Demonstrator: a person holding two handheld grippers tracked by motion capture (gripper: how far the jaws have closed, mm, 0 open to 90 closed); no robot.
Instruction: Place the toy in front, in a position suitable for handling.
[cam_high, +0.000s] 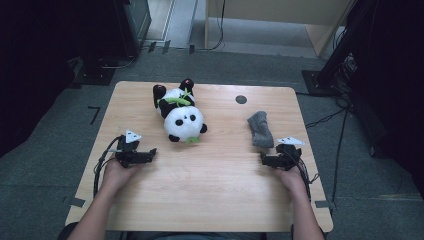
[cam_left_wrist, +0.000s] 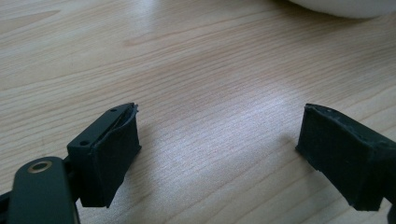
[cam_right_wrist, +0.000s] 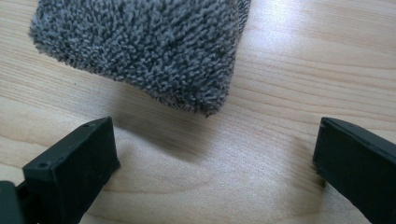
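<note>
Right gripper view: sock (cam_right_wrist: 140, 51) edge near tongs (cam_right_wrist: 215, 163).

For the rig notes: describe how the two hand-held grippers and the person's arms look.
Both the left gripper and the right gripper are black, each topped by a pale grey three-cornered plate and trailing dark cables along the wrist. Up close, the left gripper's pads are soft black foam with ragged edges on a screwed black backing; the right's fingers are blocky and black. The forearms are bare, no sleeves.

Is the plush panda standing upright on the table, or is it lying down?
Lying down. In the high view the plush panda lies on its back on the table, face up, head toward the person, feet toward the far edge.
</note>
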